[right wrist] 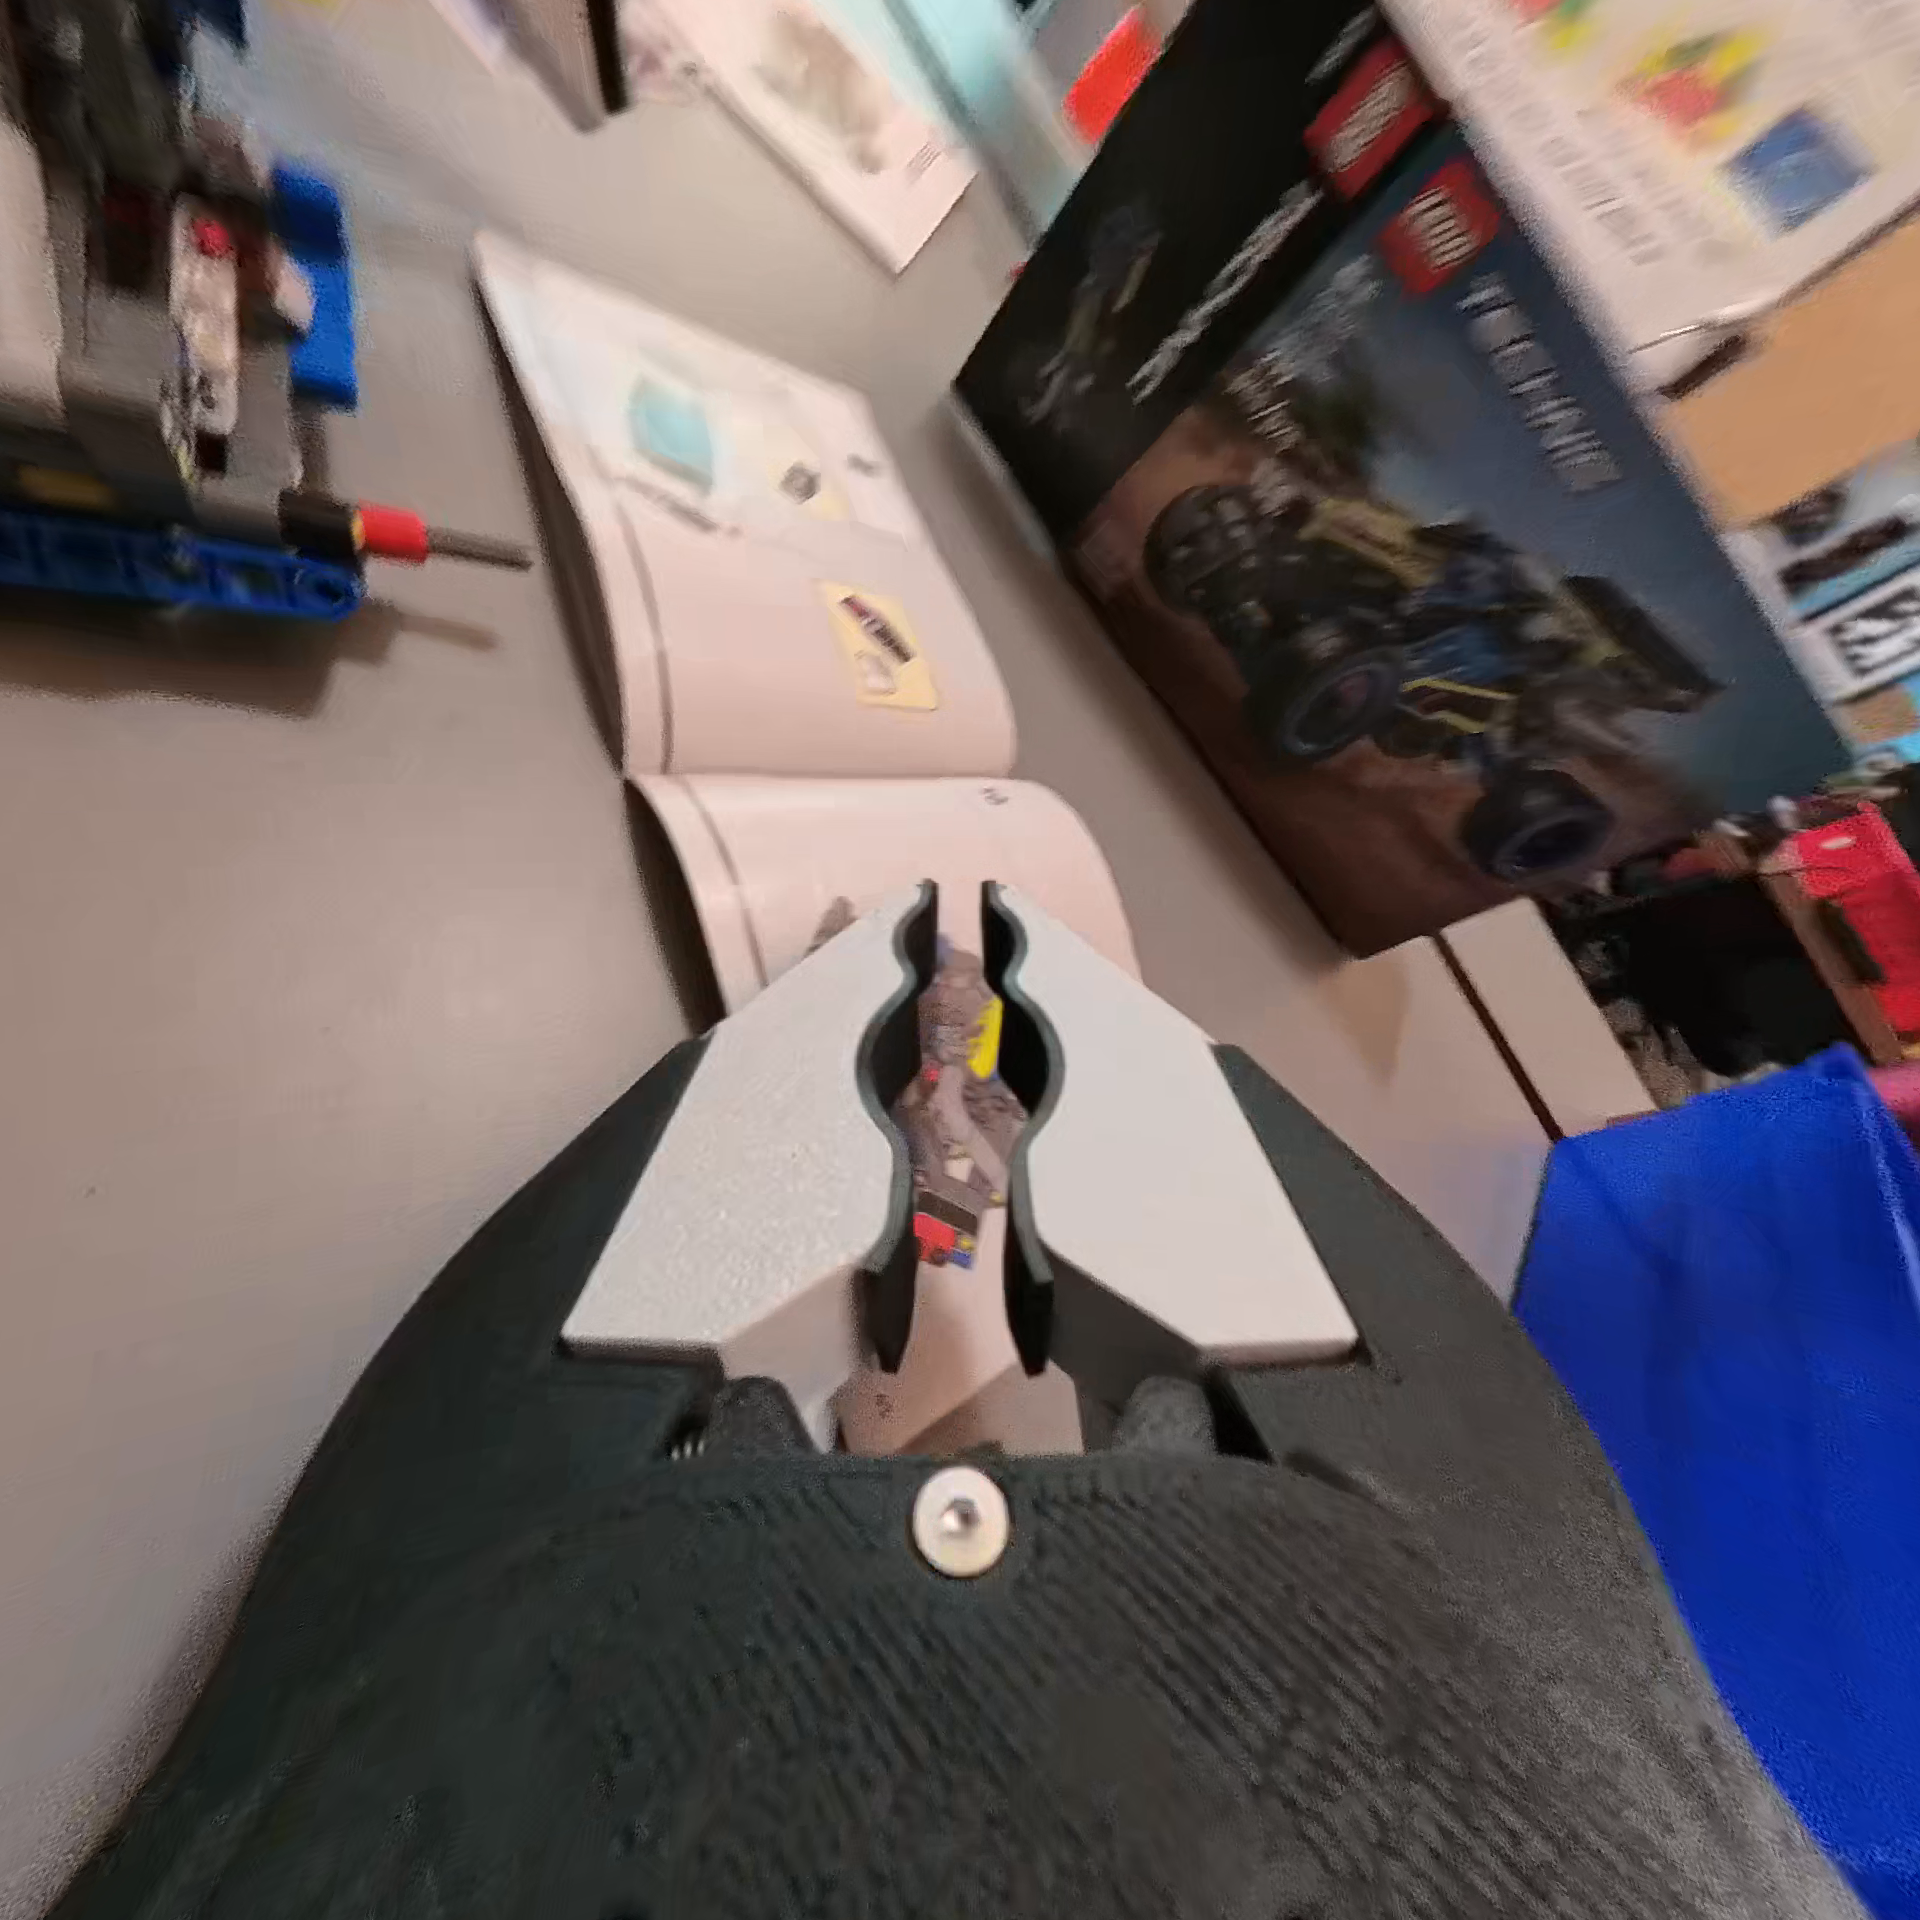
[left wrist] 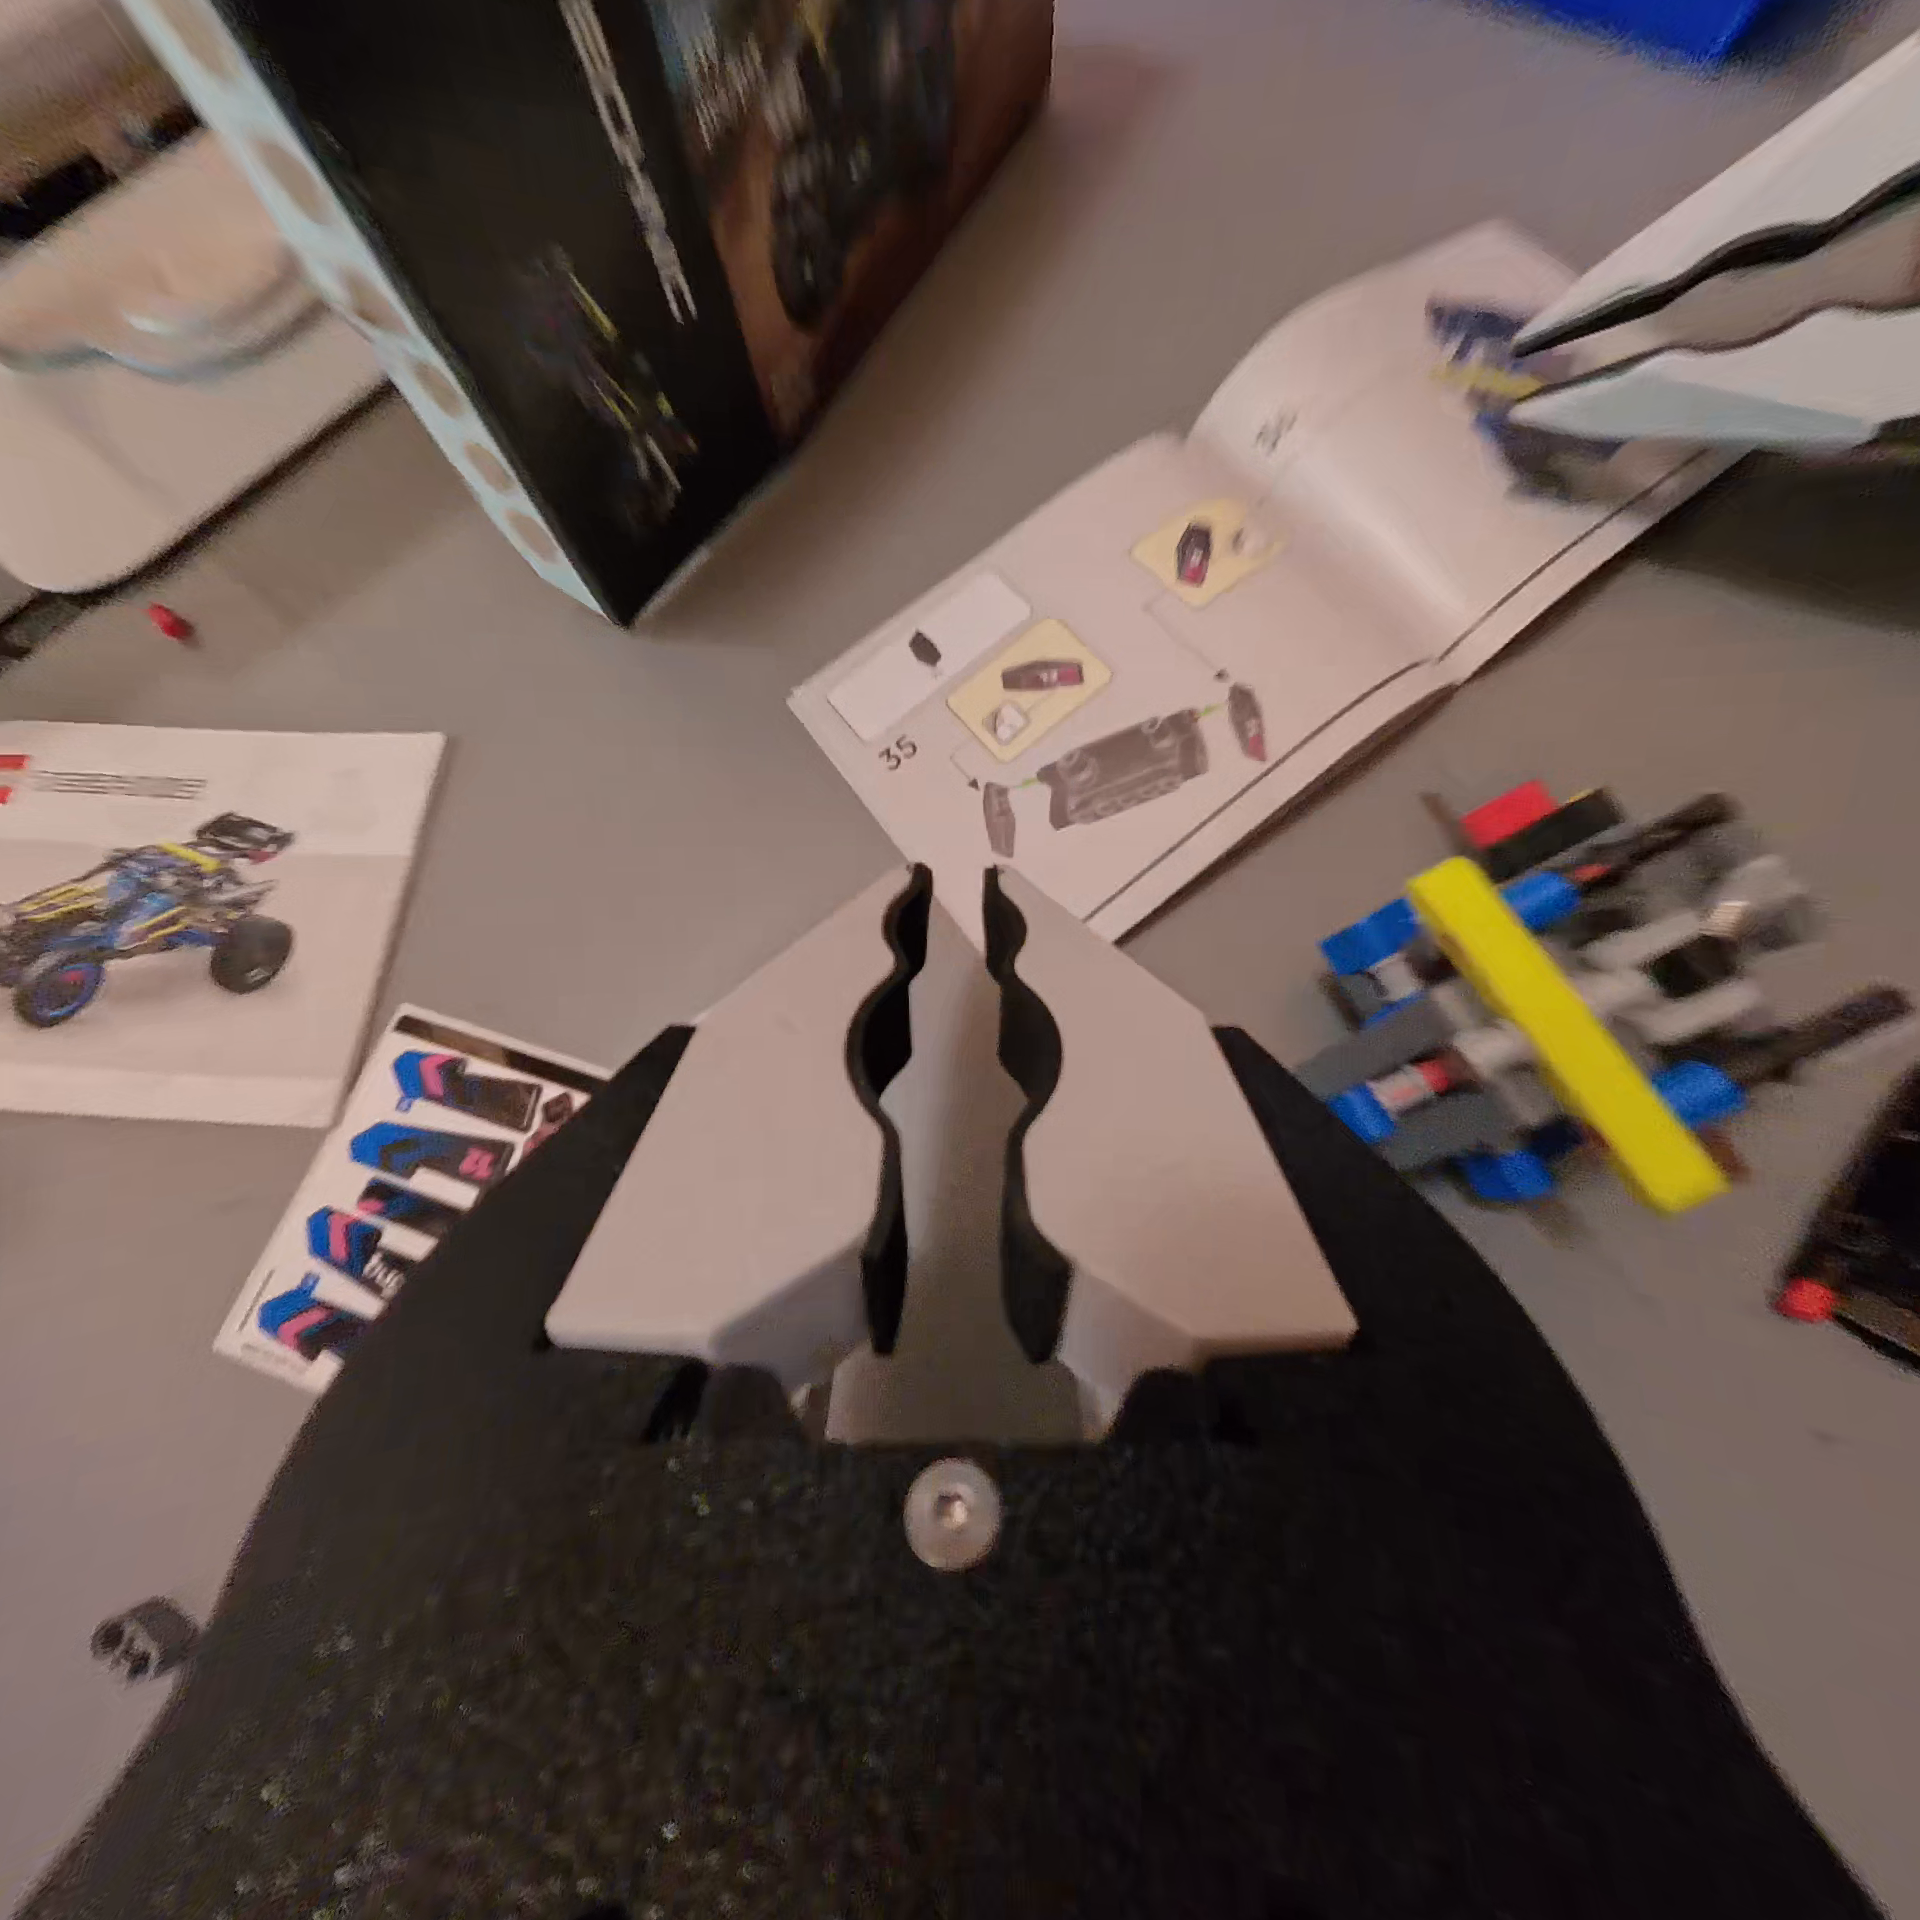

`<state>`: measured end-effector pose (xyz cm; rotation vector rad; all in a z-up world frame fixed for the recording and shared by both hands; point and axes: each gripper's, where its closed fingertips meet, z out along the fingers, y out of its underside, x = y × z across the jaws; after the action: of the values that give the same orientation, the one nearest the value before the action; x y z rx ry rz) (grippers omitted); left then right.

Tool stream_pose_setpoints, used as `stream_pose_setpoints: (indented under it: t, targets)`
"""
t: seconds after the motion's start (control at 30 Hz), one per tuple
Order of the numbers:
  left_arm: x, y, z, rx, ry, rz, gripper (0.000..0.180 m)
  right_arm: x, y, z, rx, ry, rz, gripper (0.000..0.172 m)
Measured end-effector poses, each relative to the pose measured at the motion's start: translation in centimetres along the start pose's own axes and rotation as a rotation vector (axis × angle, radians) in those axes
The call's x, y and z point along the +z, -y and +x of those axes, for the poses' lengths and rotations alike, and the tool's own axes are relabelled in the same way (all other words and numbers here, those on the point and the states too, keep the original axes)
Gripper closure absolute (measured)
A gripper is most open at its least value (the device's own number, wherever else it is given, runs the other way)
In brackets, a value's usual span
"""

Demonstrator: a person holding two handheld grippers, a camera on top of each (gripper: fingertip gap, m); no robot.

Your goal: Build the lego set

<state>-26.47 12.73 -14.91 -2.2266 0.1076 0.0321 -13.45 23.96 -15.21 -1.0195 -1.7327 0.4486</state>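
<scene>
Your left gripper (left wrist: 954,883) hangs slightly parted and bare over the near corner of the open booklet (left wrist: 1195,665); bare desk (left wrist: 644,790) lies to its left, the half-built model (left wrist: 1558,997) to its right. Your right gripper (right wrist: 958,896), also parted and bare, is over the booklet's far page, the box (right wrist: 1403,520) close on its right.

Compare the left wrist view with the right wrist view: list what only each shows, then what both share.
Left only: a white sticker sheet with blue-pink decals, a thin booklet picturing a blue buggy, a clear glass bowl.
Right only: a blue plastic bin.
Both: the open instruction booklet, the dark printed cardboard box, the partly built blue, grey and yellow brick model.
</scene>
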Motion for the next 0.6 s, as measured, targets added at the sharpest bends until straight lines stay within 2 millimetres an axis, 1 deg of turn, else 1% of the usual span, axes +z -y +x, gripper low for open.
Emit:
stream_pose_setpoints:
  t: [0.07,0.13,0.2,0.23,0.3,0.33,0.43,0.47,0.5,0.53,0.6]
  targets:
    - [-2.4,0.8,0.1,-0.008,-0.008,0.063,0.171,-1.1,0.9,1.7,0.070,-0.077,0.079,0.162]
    - [-5.1,0.6,-0.5,-0.008,0.022,0.093,0.169,-2.0,1.2,3.1,0.121,-0.146,0.140,0.159]
    - [-8.1,-0.4,-2.0,-0.006,0.071,0.098,0.169,-2.4,1.1,4.1,0.144,-0.206,0.160,0.155]
    - [-9.7,-1.3,-3.3,-0.016,0.109,0.079,0.169,-2.5,1.0,4.4,0.150,-0.227,0.159,0.153]
    - [-13.4,-3.9,-6.8,-0.034,0.220,0.013,0.169,-2.5,0.7,5.0,0.152,-0.267,0.142,0.146]
    - [-15.4,-5.5,-8.8,-0.039,0.286,-0.038,0.169,-2.6,0.5,5.3,0.146,-0.294,0.133,0.145]
    - [-21.8,-11.7,-15.1,-0.128,0.505,-0.233,0.170,-2.8,-0.1,5.9,0.124,-0.349,0.104,0.140]
    - [-23.5,-13.5,-16.6,-0.177,0.560,-0.275,0.171,-2.9,-0.1,6.0,0.123,-0.358,0.103,0.140]
    - [-24.5,-15.0,-17.3,-0.228,0.572,-0.294,0.171,-3.1,-0.1,6.1,0.125,-0.366,0.110,0.140]
    - [-24.9,-16.0,-17.4,-0.278,0.549,-0.299,0.171,-3.2,-0.1,6.2,0.130,-0.374,0.116,0.140]
    - [-24.6,-17.4,-17.0,-0.360,0.492,-0.290,0.169,-3.3,-0.2,6.4,0.132,-0.385,0.114,0.140]
